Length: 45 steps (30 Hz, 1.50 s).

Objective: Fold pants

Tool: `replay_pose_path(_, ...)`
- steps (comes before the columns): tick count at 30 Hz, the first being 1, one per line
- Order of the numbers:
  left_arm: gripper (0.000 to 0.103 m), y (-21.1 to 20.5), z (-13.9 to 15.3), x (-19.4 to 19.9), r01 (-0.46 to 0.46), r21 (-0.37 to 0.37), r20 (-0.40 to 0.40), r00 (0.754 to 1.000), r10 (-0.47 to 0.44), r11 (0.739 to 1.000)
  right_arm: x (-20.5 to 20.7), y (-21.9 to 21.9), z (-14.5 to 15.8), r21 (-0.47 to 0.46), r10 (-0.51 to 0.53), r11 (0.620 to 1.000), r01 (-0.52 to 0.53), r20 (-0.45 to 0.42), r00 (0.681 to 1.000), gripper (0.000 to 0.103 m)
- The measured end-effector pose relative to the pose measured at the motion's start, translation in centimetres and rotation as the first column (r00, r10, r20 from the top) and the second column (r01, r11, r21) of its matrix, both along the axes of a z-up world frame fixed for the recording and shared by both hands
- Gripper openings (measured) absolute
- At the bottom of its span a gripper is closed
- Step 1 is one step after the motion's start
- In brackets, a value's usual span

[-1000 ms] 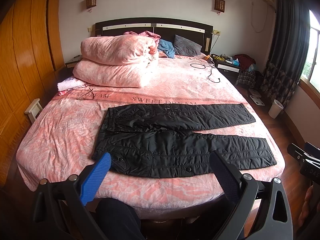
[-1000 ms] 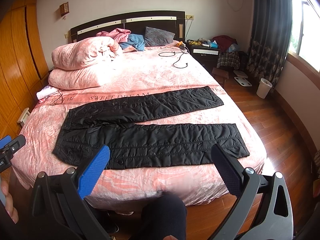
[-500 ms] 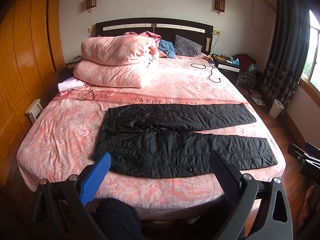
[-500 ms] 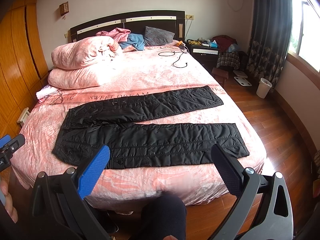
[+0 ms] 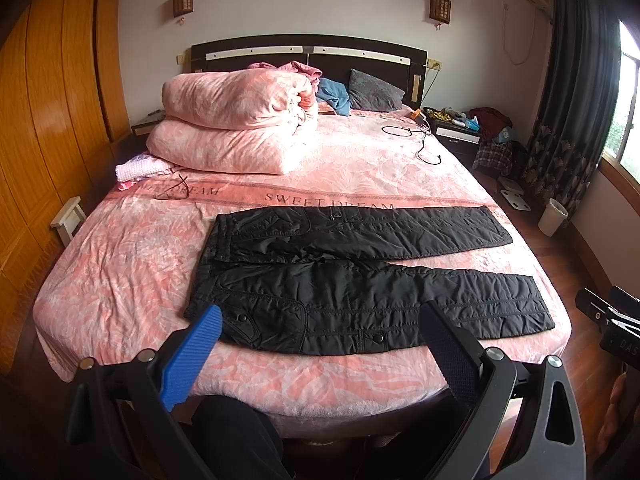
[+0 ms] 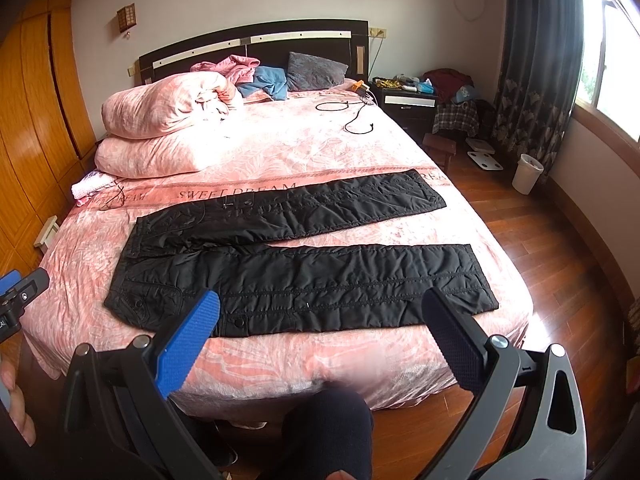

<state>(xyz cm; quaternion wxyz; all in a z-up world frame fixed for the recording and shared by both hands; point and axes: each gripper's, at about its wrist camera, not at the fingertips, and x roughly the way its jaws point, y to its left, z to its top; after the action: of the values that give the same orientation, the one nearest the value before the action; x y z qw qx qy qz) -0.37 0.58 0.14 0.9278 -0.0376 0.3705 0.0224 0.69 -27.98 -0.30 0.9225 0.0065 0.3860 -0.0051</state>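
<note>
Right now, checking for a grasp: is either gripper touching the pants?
Apart. Both wrist views show the left gripper and right gripper open, short of the bed-flat pants.

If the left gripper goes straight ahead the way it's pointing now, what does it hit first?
Most likely the black pants spread flat on the bed. The left gripper has its jaws open, empty, and aimed at the near leg close to the waist end. Depth is unclear, so it might meet the bed's front edge first.

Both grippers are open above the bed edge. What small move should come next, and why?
Probably lower the left gripper onto the near waist corner of the pants: they lie flat, legs apart, unfolded, and neither it nor the right gripper holds anything.
</note>
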Motion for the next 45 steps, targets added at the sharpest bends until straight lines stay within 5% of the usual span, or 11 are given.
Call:
replay_pose_path(16,0.099,0.5,-0.8,0.4,0.021,-0.050,-0.026,0.999,-0.022,0.999,0.0,-0.1,-0.3,-0.009,-0.005,1.000,0.005,-0.006,1.000,0.101)
replay_pose_path(21,0.099,3.7,-6.9,3.9,0.041,-0.242,-0.204,0.975,-0.092,0.969,1.2,-1.1,-2.9,-0.063,-0.017,0.998,0.016,-0.023,1.000,0.101)
replay_pose_path(27,0.099,11.2,-15.9,7.6,-0.104,-0.256,-0.367,0.930,0.003,0.961,4.4,-3.0,-8.2,-0.058,0.007,0.998,-0.013,-0.093,0.996,0.101)
replay_pose_path(30,0.099,16.3,-19.7,8.9,-0.219,-0.279,-0.408,0.908,0.091,0.935,6.1,-4.7,-10.9,0.042,0.028,0.999,-0.022,-0.136,0.990,0.101)
replay_pose_path(32,0.099,19.1,-22.2,10.4,-0.283,-0.264,-0.493,0.861,0.124,0.922,7.2,-5.6,-12.7,0.103,0.049,0.994,-0.033,-0.161,0.986,0.101)
replay_pose_path(34,0.099,21.5,-23.8,11.4,-0.312,-0.326,-0.487,0.865,0.125,0.892,8.4,-6.8,-14.5,0.178,0.058,0.984,-0.021,-0.208,0.976,0.101)
replay_pose_path(36,0.099,23.4,-25.5,12.5,-0.374,-0.298,-0.490,0.850,0.195,0.878,9.2,-7.9,-16.2,0.270,0.062,0.963,0.004,-0.237,0.969,0.100)
replay_pose_path(39,0.092,25.4,-28.8,14.2,-0.424,-0.359,-0.518,0.832,0.201,0.832,10.3,-9.3,-18.9,0.335,0.066,0.941,0.039,-0.297,0.953,0.100)
replay_pose_path(40,0.080,26.0,-30.2,14.7,-0.459,-0.368,-0.557,0.805,0.204,0.808,10.5,-9.8,-19.7,0.351,0.062,0.935,0.052,-0.307,0.950,0.100)
replay_pose_path(43,0.071,27.1,-33.1,15.4,-0.525,-0.467,-0.608,0.775,0.173,0.711,10.5,-11.1,-21.3,0.391,0.045,0.916,0.088,-0.320,0.946,0.100)
replay_pose_path(45,0.072,27.0,-33.8,16.1,-0.526,-0.456,-0.615,0.769,0.173,0.718,10.6,-11.7,-22.1,0.395,0.034,0.913,0.106,-0.332,0.943,0.100)
